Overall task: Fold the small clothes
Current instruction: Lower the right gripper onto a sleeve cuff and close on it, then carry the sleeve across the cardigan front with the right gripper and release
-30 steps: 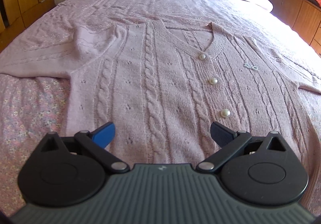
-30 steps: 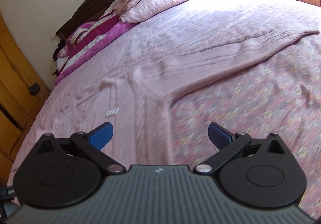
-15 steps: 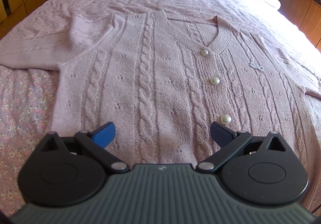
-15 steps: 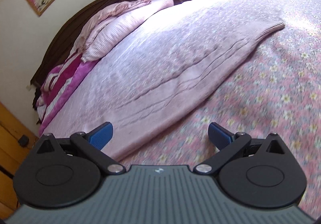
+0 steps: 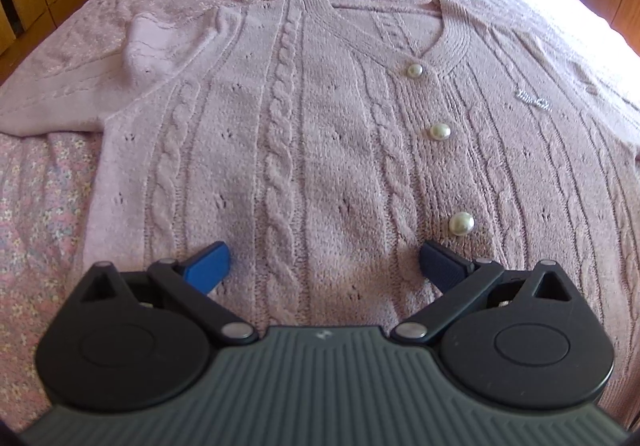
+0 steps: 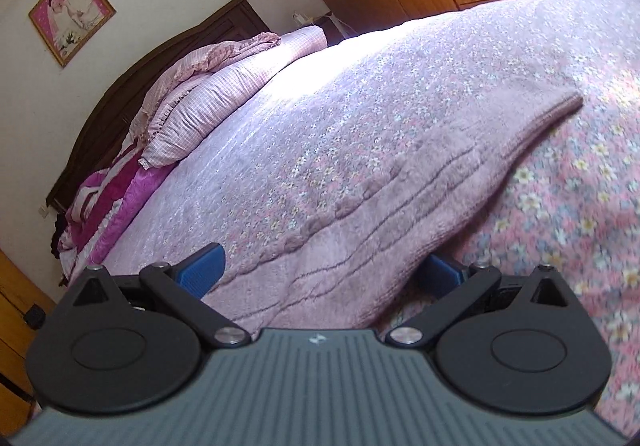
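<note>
Pink cardigan (image 5: 304,134) lies flat on the bed (image 5: 36,206), filling mid-frame. Left gripper (image 5: 324,266) sits wide open over its lower front, and right gripper (image 6: 322,272) gapes around the sleeve (image 6: 400,206).

The cardigan's (image 5: 328,150) hem is hidden behind the left gripper (image 5: 325,266), its right sleeve (image 6: 400,206) runs under the right gripper (image 6: 322,270).
</note>
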`<state>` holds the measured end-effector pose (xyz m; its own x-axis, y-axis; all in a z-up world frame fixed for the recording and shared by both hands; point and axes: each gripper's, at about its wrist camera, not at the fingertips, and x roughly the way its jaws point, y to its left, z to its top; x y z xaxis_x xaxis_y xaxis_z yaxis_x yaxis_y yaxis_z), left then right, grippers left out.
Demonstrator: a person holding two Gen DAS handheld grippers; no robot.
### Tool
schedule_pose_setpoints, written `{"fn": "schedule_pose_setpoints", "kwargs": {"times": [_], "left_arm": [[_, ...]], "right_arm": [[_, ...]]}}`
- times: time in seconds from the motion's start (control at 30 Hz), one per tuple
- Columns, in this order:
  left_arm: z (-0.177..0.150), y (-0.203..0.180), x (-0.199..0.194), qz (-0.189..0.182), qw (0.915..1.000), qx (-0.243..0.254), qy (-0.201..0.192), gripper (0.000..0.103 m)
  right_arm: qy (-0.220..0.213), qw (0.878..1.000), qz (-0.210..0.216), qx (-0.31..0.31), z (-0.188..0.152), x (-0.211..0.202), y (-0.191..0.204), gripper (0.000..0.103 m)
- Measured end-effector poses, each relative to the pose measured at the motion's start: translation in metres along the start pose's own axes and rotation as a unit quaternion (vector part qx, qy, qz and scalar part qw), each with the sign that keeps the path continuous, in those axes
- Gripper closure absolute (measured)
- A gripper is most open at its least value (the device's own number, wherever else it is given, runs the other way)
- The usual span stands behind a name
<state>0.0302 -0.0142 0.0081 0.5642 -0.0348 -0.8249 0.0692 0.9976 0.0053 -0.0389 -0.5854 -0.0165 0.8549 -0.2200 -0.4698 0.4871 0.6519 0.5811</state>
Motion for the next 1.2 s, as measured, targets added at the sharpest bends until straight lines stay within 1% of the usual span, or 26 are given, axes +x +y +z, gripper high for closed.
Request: {"fn": "schedule_pose_setpoints", "kwargs": {"times": [0.1, 0.33, 0.37, 0.4, 0.43, 0.47, 0.5, 0.53, 0.57, 0.6, 0.63, 0.7, 0.8, 0.83, 0.9, 1.1, 1.2], "left_arm": [[0.001, -0.001, 0.001, 0.005, 1.0, 0.0, 0.005, 0.0], [0.003, -0.002, 0.003, 0.009, 0.9999, 0.001, 0.007, 0.0], [0.003, -0.003, 0.004, 0.01, 0.9999, 0.001, 0.007, 0.0], [0.003, -0.003, 0.004, 0.011, 0.9999, 0.002, 0.007, 0.0], [0.003, -0.003, 0.004, 0.011, 0.9999, 0.003, 0.006, 0.0], [0.003, -0.004, 0.004, 0.012, 0.9999, 0.003, 0.006, 0.0], [0.003, -0.004, 0.005, 0.012, 0.9999, 0.004, 0.005, 0.0], [0.003, -0.004, 0.005, 0.012, 0.9999, 0.004, 0.004, 0.0], [0.002, -0.004, 0.005, 0.012, 0.9999, 0.005, 0.002, 0.0], [0.002, -0.004, 0.004, 0.012, 0.9999, 0.005, 0.002, 0.0], [0.001, -0.003, 0.004, 0.011, 0.9999, 0.004, 0.001, 0.0], [0.001, -0.003, 0.003, 0.011, 0.9999, 0.001, 0.0, 0.0], [0.002, -0.003, 0.003, 0.013, 0.9999, -0.002, 0.0, 0.0], [0.002, -0.003, 0.002, 0.013, 0.9999, -0.002, 0.0, 0.0], [0.002, -0.002, 0.001, 0.013, 0.9999, -0.004, -0.003, 0.0], [0.002, 0.0, -0.013, 0.011, 0.9997, -0.006, -0.023, 0.001], [0.004, 0.005, -0.02, 0.017, 0.9992, -0.01, -0.035, 0.001]], "right_arm": [[-0.006, 1.0, -0.004, -0.007, 0.001, 0.008, 0.002, 0.0], [-0.041, 0.999, -0.009, 0.009, 0.011, 0.014, -0.007, 0.0], [-0.043, 0.999, -0.015, 0.005, 0.012, 0.015, -0.008, 0.004], [-0.047, 0.998, -0.029, 0.0, 0.013, 0.017, -0.008, 0.015], [-0.051, 0.998, -0.047, -0.002, 0.013, 0.016, -0.008, 0.022], [-0.055, 0.997, -0.06, 0.003, 0.013, 0.016, -0.011, 0.036], [-0.057, 0.996, -0.069, 0.011, 0.014, 0.017, -0.013, 0.053], [-0.057, 0.995, -0.077, 0.022, 0.015, 0.017, -0.019, 0.062], [-0.055, 0.995, -0.081, 0.032, 0.016, 0.017, -0.023, 0.079], [-0.053, 0.994, -0.082, 0.041, 0.018, 0.018, -0.027, 0.09], [-0.05, 0.994, -0.078, 0.049, 0.019, 0.017, -0.032, 0.094], [-0.053, 0.995, -0.069, 0.047, 0.019, 0.012, -0.033, 0.097], [-0.078, 0.995, -0.055, -0.014, 0.016, -0.006, -0.011, 0.097], [-0.085, 0.995, -0.043, -0.035, 0.014, -0.014, 0.0, 0.097], [-0.09, 0.994, -0.02, -0.055, 0.014, -0.028, 0.02, 0.097], [-0.082, 0.994, 0.036, -0.061, 0.011, -0.052, 0.074, 0.097], [-0.073, 0.993, 0.053, -0.08, 0.003, -0.061, 0.106, 0.097]]}}
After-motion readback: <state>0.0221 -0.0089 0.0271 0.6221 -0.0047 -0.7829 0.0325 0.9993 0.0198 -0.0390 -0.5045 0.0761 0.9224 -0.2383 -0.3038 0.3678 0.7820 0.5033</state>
